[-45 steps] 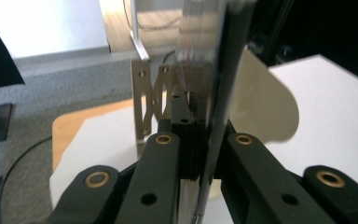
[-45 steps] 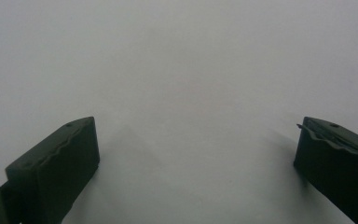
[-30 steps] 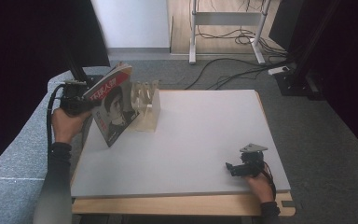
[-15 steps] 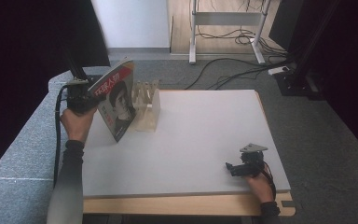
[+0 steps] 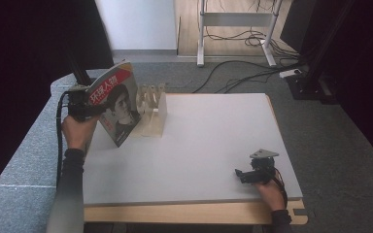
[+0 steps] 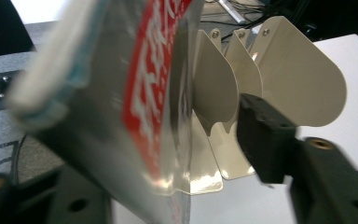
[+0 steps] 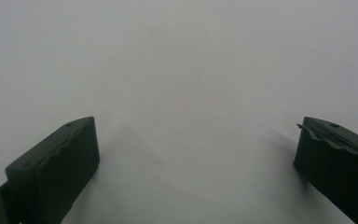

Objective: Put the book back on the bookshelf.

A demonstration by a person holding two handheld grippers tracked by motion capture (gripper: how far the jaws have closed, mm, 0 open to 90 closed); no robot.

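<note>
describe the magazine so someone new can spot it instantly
Start at the white table and go to its far left corner, where a cream metal file rack stands. The magazine leans upright against the rack's left side, by the left claw. It is the one printed thing there: a red title band over a portrait on the cover.

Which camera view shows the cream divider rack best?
The left gripper view: the rack stands near, and its rounded dividers and screws are plain to see. In the high view it is small and partly hidden behind the magazine. The right gripper view looks at the white table between its own jaws.
</note>
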